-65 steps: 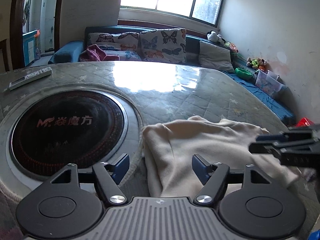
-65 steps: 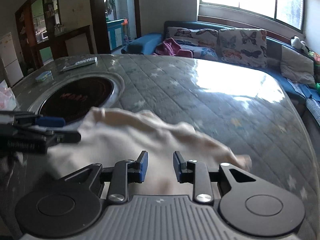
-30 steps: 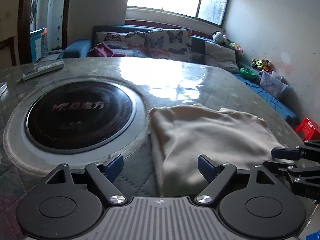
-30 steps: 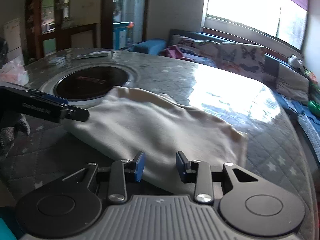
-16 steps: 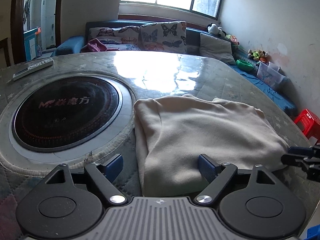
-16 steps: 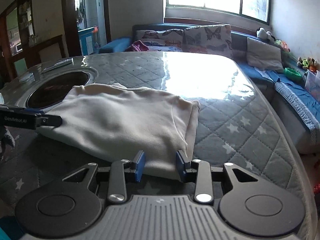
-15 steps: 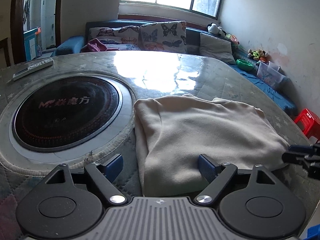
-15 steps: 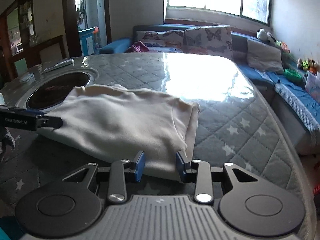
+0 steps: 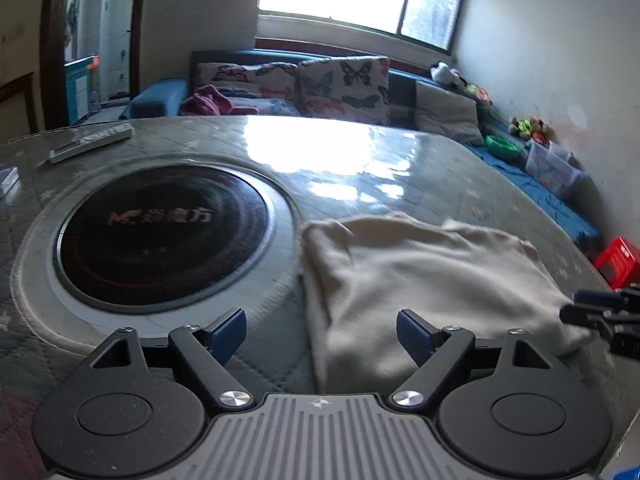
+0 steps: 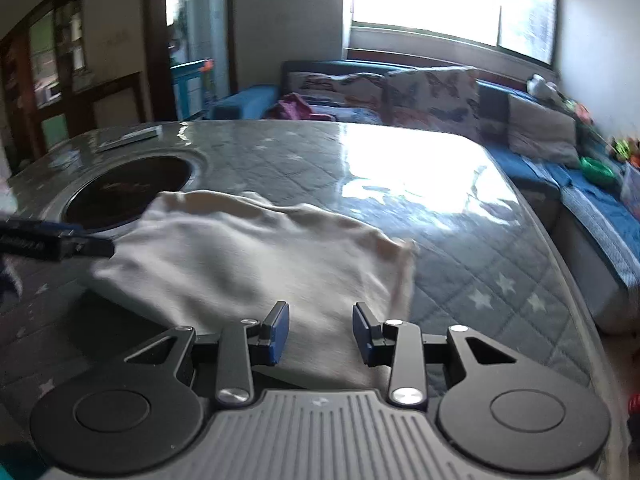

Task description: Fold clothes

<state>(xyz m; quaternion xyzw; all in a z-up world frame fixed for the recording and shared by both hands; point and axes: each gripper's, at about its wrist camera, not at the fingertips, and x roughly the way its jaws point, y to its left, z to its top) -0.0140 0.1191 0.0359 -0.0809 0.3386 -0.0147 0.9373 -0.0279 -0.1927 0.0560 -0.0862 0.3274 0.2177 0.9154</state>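
Quilted table (image 9: 400, 160) is bearing the cream garment (image 9: 420, 272), lying doubled just beside the round black hob (image 9: 160, 232), while left gripper (image 9: 322, 334) and right gripper (image 10: 318, 330) are hovering at its near edge, jaws spread and empty, seemingly positioned for gripping it.

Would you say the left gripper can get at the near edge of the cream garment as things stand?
Probably yes: the left gripper is open, with the cream garment lying flat on the table right ahead and nothing between them.

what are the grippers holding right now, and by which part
Nothing is held. The left gripper and right gripper are both open at the near edge of the cream garment, which lies on the table.
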